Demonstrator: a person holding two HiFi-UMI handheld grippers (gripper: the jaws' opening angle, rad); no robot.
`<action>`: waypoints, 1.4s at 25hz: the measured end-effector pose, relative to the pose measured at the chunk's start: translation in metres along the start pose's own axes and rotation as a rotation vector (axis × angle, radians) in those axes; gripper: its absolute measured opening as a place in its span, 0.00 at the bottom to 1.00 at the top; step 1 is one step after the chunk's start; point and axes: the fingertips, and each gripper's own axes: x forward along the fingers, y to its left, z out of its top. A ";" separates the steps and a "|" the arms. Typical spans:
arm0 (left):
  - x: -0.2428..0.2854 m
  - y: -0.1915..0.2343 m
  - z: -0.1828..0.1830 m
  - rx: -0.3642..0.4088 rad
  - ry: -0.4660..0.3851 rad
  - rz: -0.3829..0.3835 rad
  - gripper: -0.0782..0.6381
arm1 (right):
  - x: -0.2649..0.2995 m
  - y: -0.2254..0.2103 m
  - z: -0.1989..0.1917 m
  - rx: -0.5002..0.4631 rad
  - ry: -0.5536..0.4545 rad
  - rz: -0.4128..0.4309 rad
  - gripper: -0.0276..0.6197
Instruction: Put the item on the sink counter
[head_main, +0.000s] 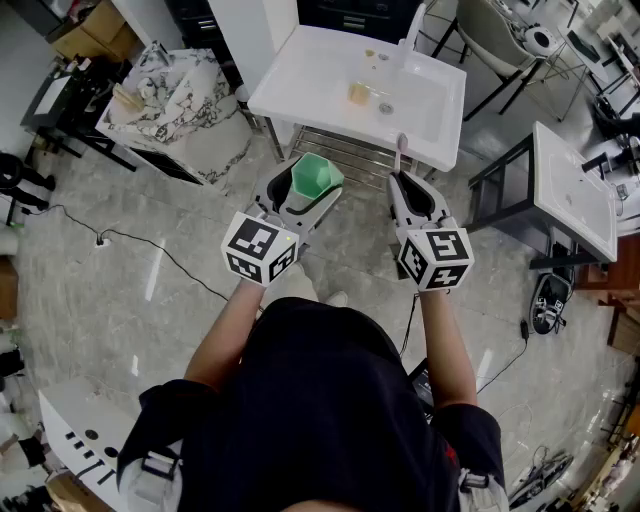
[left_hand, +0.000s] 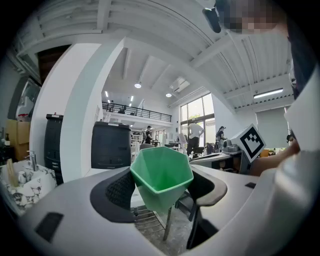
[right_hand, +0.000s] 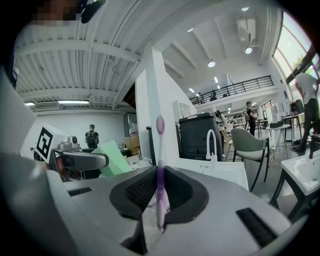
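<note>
Your left gripper has its jaws wide and pressed on the slanted walls of a green cup, which sits upright with its open mouth up. Your right gripper has its jaws nearly together, pinching the lower handle of a purple toothbrush that stands upright, brush head on top.

The faceted cup looks like light, stiff plastic. Its smooth tapered sides could slide in the pads, so a hold across two opposite faces below the rim seems safest. The toothbrush is judged light, slim and rigid. It may swivel in a pinch, so grip it mid-handle.

Both forearms reach forward side by side, with the grippers almost level and tipped slightly down. Both items are in the air, just short of the near edge of the white sink bench.
</note>
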 end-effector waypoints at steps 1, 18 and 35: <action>-0.001 0.002 0.000 0.000 0.001 0.000 0.56 | 0.001 0.002 -0.001 0.001 0.002 -0.001 0.14; 0.008 0.021 -0.010 -0.046 0.002 0.022 0.56 | 0.022 -0.001 -0.013 0.027 0.036 0.030 0.14; 0.048 0.092 -0.009 -0.080 0.008 0.056 0.56 | 0.105 -0.014 -0.001 0.029 0.051 0.093 0.14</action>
